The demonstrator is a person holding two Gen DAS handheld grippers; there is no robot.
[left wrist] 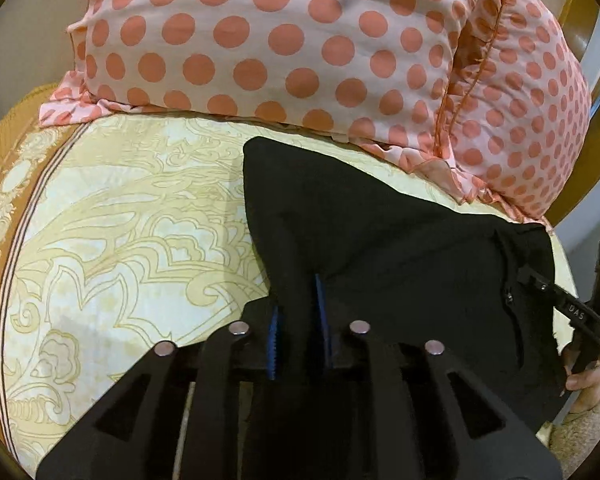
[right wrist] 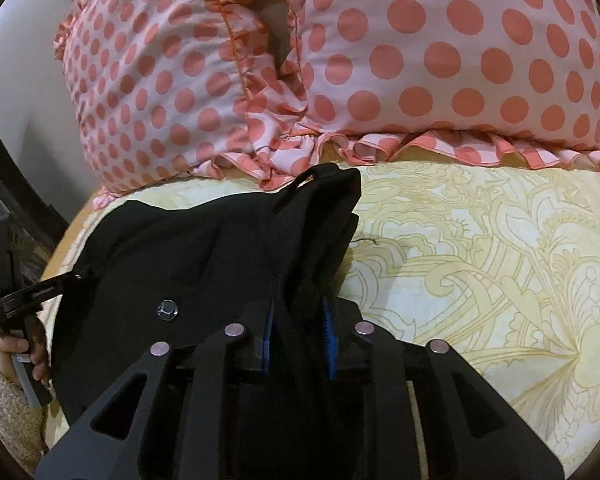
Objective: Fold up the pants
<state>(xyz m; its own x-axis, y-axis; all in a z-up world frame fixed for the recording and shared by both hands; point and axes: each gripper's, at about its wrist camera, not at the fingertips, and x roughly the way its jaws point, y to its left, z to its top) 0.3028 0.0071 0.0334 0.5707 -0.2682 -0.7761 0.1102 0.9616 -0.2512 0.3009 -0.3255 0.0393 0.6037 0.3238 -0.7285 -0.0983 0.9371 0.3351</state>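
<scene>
Both grippers, the left gripper [left wrist: 298,320] and right gripper [right wrist: 298,328], clamp black pants [left wrist: 380,248] at lower centre of each view, apparently holding the cloth taut for folding over the yellow patterned bedsheet [left wrist: 140,220] beneath polka-dot pillows [left wrist: 260,40].

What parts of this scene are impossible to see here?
- Pants legs: both views, hidden below the claws' frames.
- Left claw tips: left view, buried in black cloth.
- Right claw tips: right view, likewise.
- Pillows tops: cut off by the upper edge.
</scene>
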